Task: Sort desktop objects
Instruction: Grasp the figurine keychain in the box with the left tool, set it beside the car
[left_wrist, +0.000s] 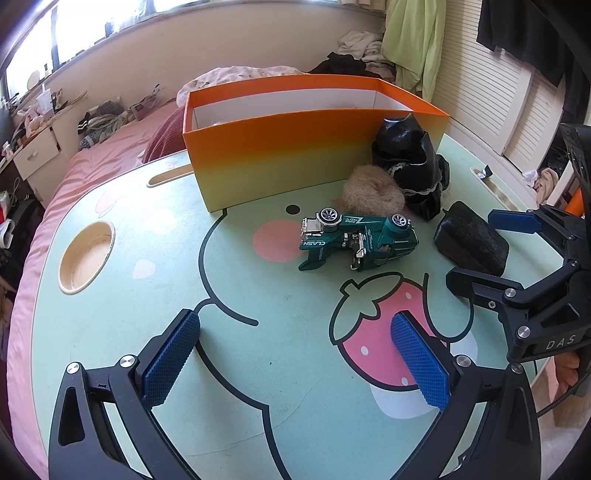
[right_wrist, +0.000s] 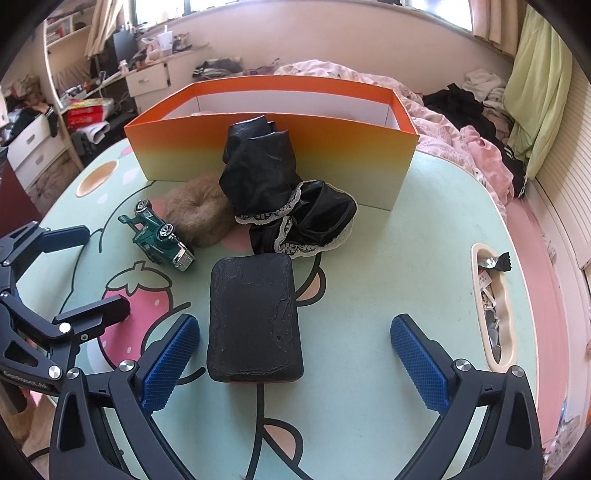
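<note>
An orange box (left_wrist: 288, 147) (right_wrist: 332, 155) stands open at the back of the green cartoon table (left_wrist: 221, 369) (right_wrist: 369, 369). In front of it lie a green toy car (left_wrist: 358, 238) (right_wrist: 160, 236) on its side, a tan fluffy scrunchie (left_wrist: 369, 194) (right_wrist: 199, 214), a black lace-trimmed garment (left_wrist: 410, 158) (right_wrist: 280, 192) and a black rectangular pad (left_wrist: 471, 243) (right_wrist: 255, 317). My left gripper (left_wrist: 295, 362) (right_wrist: 88, 269) is open and empty, short of the car. My right gripper (right_wrist: 295, 362) (left_wrist: 480, 251) is open, the pad just ahead between its fingers.
A round cup recess (left_wrist: 86, 254) sits at the table's left. A slot (right_wrist: 493, 306) with small items sits at its right edge. A pink bed (left_wrist: 110, 155) with clothes surrounds the table. Drawers (right_wrist: 29, 147) stand left.
</note>
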